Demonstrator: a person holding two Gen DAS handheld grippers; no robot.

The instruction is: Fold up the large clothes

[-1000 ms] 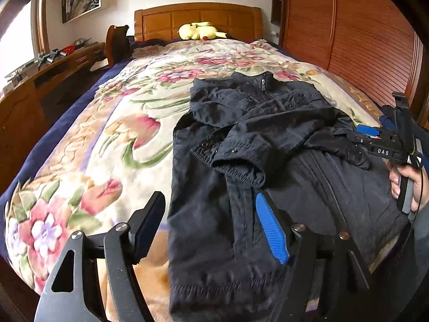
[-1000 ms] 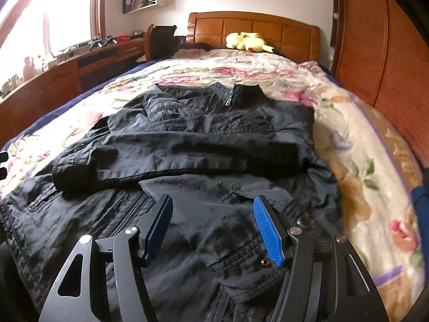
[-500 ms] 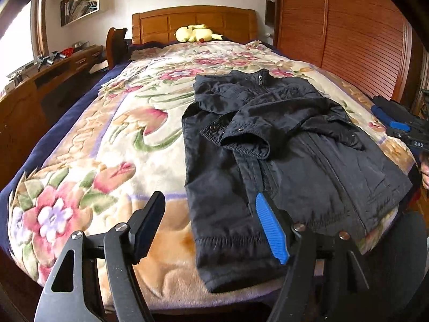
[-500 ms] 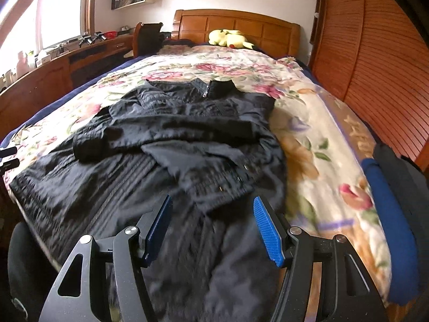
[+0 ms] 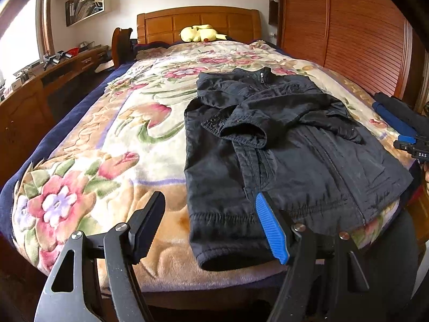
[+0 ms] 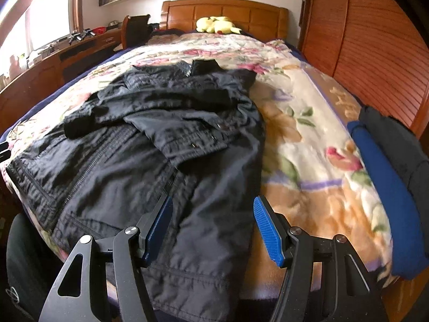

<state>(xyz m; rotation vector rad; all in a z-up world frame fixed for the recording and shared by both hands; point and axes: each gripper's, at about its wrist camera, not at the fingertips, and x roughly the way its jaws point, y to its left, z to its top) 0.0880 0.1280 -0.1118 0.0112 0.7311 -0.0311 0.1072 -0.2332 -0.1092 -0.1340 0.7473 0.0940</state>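
Note:
A black zip jacket [image 5: 281, 145] lies flat on the floral blanket of the bed, collar toward the headboard, both sleeves folded across its chest. It also shows in the right wrist view [image 6: 161, 145], its hem at the bed's foot edge. My left gripper [image 5: 211, 228] is open and empty, held just off the foot of the bed at the jacket's left hem corner. My right gripper [image 6: 213, 228] is open and empty above the jacket's right hem. The right gripper also shows at the right edge of the left wrist view [image 5: 413, 147].
Folded blue and dark clothes [image 6: 388, 161] are stacked at the bed's right edge. A yellow plush toy [image 5: 201, 32] lies by the wooden headboard [image 5: 198, 21]. A wooden desk [image 5: 40, 86] runs along the left; a wooden wardrobe [image 5: 348, 26] stands on the right.
Both grippers have pulled back from over the jacket toward the foot of the bed. The jacket stays with its sleeves folded across the chest.

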